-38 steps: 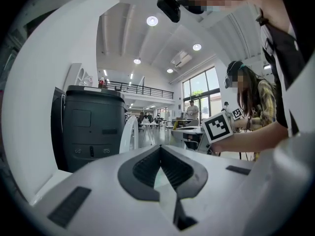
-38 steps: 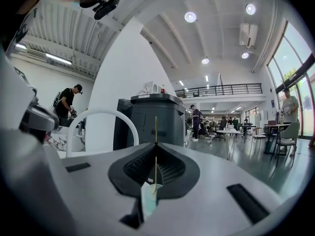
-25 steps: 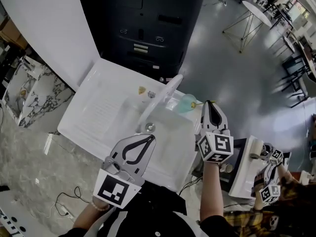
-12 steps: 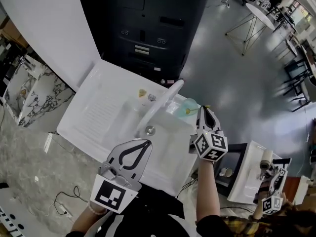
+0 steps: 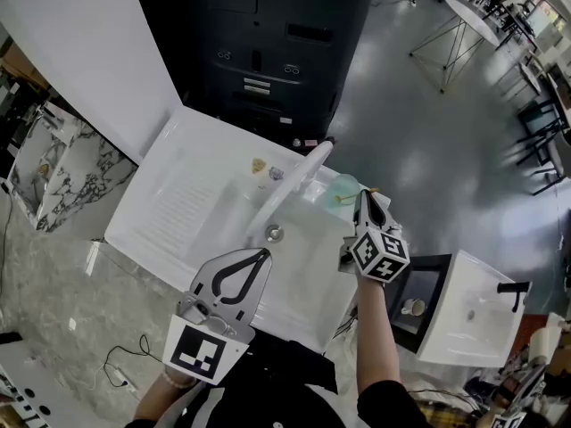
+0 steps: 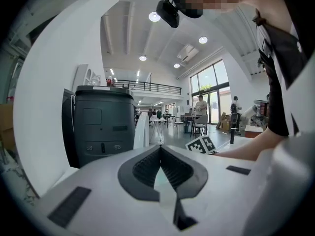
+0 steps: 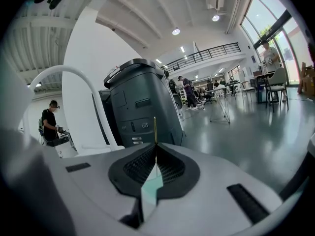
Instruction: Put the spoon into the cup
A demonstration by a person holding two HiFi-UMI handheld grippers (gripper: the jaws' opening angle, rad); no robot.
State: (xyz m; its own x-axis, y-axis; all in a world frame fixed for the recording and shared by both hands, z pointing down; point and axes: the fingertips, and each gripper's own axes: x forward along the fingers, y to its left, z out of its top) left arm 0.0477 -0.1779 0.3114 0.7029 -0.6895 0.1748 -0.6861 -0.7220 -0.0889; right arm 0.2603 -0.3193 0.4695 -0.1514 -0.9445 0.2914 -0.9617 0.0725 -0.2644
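A pale green see-through cup stands on the white sink's right rim, beside the faucet. My right gripper sits just right of the cup, jaws shut on the thin gold handle of the spoon, which sticks out past the tips. In the head view a small yellow piece of the spoon shows at the cup's mouth; how deep it reaches is unclear. My left gripper hangs low over the sink's near side, shut and holding nothing, as the left gripper view confirms.
A tall dark machine stands behind the sink. A drain lies under the curved faucet, and a small yellow object rests on the sink's back ledge. A second small sink with a mug beside it is at the lower right.
My right gripper has edged left toward the cup with the spoon. The left gripper has barely shifted. A second person's grippers at the lower right have left the view.
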